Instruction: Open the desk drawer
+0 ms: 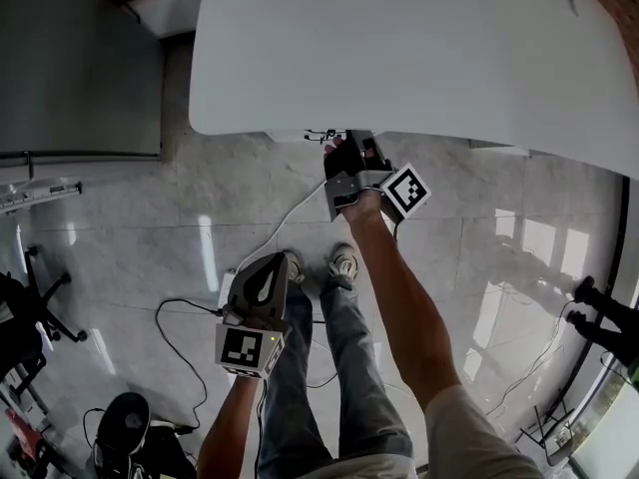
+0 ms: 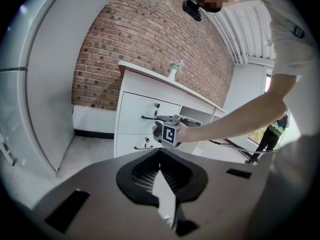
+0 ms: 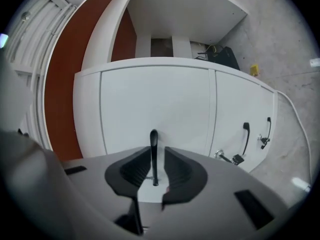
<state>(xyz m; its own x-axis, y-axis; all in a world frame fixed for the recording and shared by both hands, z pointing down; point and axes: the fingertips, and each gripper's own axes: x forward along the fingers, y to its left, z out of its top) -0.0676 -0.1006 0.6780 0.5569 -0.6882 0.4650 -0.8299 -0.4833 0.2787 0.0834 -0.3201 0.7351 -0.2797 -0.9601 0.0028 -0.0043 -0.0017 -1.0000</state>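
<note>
Low and left of centre in the head view: left hand-held gripper (image 1: 270, 263), jaw tips drawn together, nothing between them, held over the pale tiled floor (image 1: 130, 228), well apart from the desk.

Above it, at frame centre: right hand-held gripper (image 1: 347, 144) at the end of an outstretched arm, reaching under the front edge of the white worktop (image 1: 419, 48).

Centre of the right gripper view: jaws narrowly apart, black drawer handle (image 3: 153, 143) standing between them, slim gaps on both sides, pads not clamped.

Behind the handle: white front of the desk drawer (image 3: 155, 99), flush with the desk, not pulled out.

Lower right of that view: second handle (image 3: 245, 138) on the neighbouring drawer front, key (image 3: 234, 159) in a lock beside it.

Farthest, upper part of the left gripper view: small vase of flowers (image 2: 173, 69) on the worktop, red brick wall (image 2: 145, 39) behind.
</note>
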